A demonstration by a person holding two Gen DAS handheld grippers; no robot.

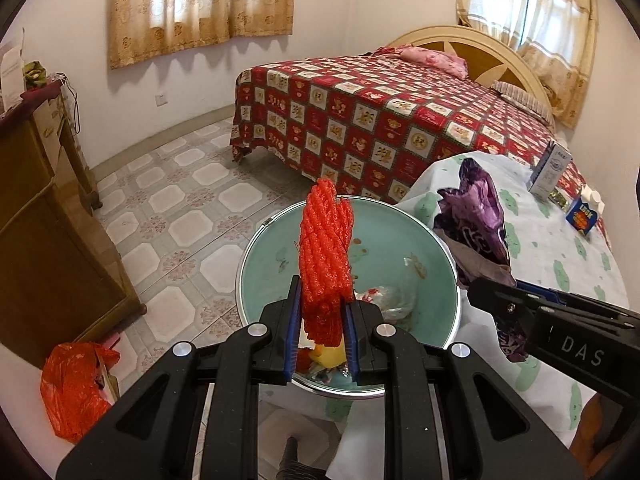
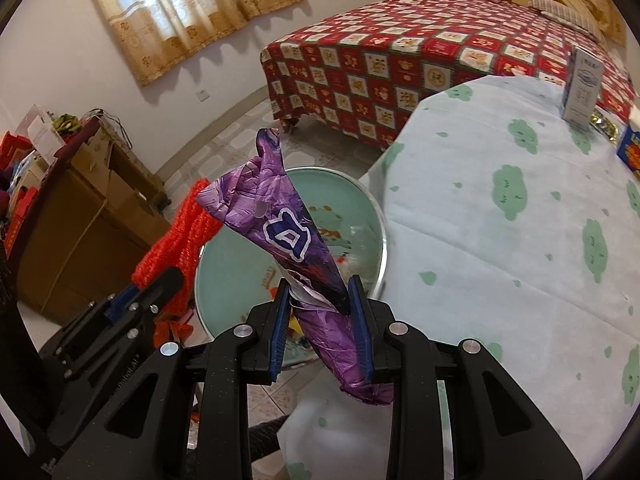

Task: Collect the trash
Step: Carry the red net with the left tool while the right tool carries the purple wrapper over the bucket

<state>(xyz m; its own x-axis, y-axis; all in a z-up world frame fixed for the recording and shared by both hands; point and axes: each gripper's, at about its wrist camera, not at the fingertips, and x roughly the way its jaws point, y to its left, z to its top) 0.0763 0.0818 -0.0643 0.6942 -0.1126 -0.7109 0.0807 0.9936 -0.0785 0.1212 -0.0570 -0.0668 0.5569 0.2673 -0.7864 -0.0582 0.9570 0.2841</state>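
My left gripper (image 1: 322,312) is shut on a red foam net sleeve (image 1: 326,248) and holds it upright over a pale green basin (image 1: 400,240) that has several scraps of trash in it. My right gripper (image 2: 322,312) is shut on a crumpled purple wrapper (image 2: 280,216), held beside the basin (image 2: 352,208) at the table's edge. The right gripper (image 1: 560,320) with the wrapper (image 1: 476,208) shows at the right of the left wrist view. The left gripper (image 2: 132,304) with the red sleeve (image 2: 180,240) shows at the left of the right wrist view.
A table with a white, green-patterned cloth (image 2: 500,220) stands to the right, bearing a white carton (image 2: 582,84) and a blue box (image 1: 582,216). A bed with a red checked cover (image 1: 380,120) lies behind. A wooden cabinet (image 1: 40,220) and an orange plastic bag (image 1: 76,384) stand left.
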